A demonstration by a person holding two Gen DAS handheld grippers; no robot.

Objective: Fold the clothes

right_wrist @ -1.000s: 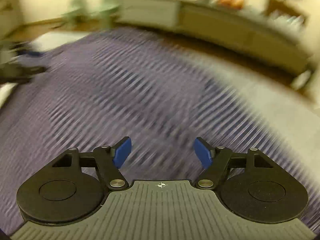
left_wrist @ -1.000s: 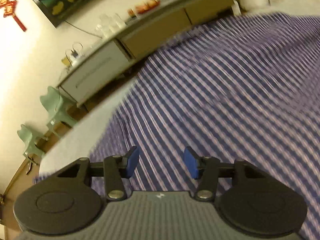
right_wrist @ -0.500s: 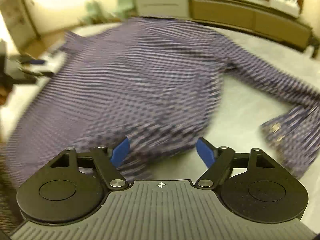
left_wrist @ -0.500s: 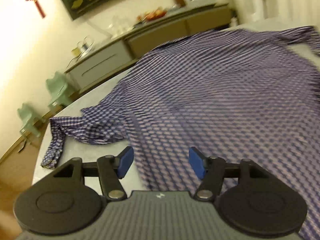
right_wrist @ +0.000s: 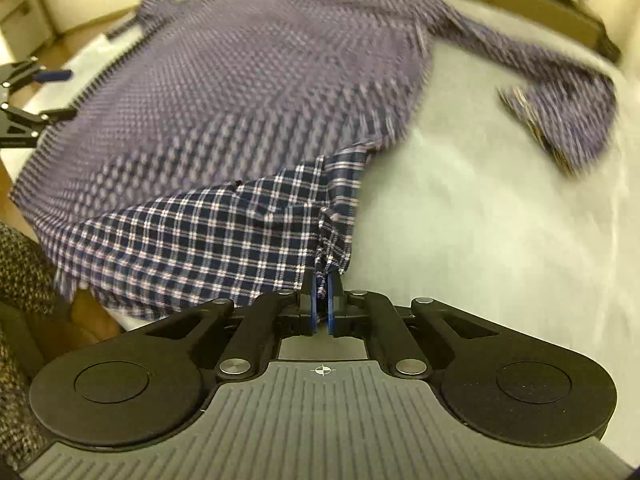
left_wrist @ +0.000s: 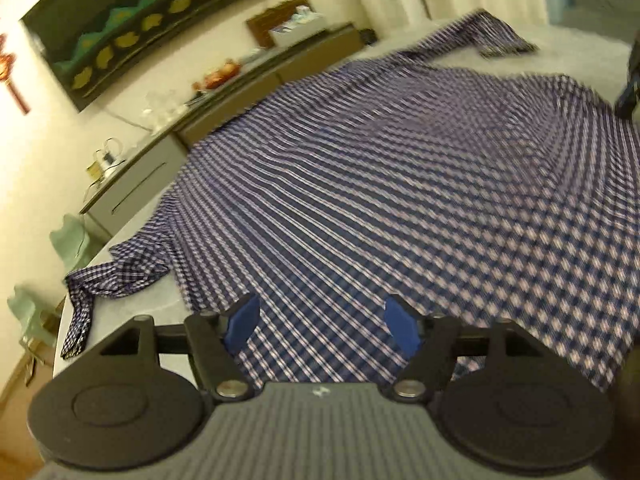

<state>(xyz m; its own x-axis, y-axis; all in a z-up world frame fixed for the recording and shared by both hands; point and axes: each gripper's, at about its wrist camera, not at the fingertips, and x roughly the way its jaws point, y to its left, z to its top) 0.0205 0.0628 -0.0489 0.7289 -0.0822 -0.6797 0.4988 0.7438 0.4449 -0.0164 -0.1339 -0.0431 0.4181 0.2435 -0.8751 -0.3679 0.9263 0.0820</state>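
Checked shirt [left_wrist: 400, 184] spread flat on the white table [right_wrist: 500, 220]. My right gripper [right_wrist: 322, 304] now clamps its near hem corner; it was wide apart half a second ago. Left gripper [left_wrist: 320, 324] opening over the hem, nothing pinched.

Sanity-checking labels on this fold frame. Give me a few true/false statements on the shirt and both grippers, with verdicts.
1. The right gripper is shut on a corner of the plaid shirt. True.
2. The left gripper is clamped on the shirt hem. False: its jaws are opening, blue pads apart, with the hem below and no cloth pinched.
3. The shirt lies spread over the pale table. True.
4. The shirt is plain white. False: it is a blue and white check.
5. Both sleeves are folded onto the body. False: one sleeve lies out to the side, and the other is bunched at the table edge.
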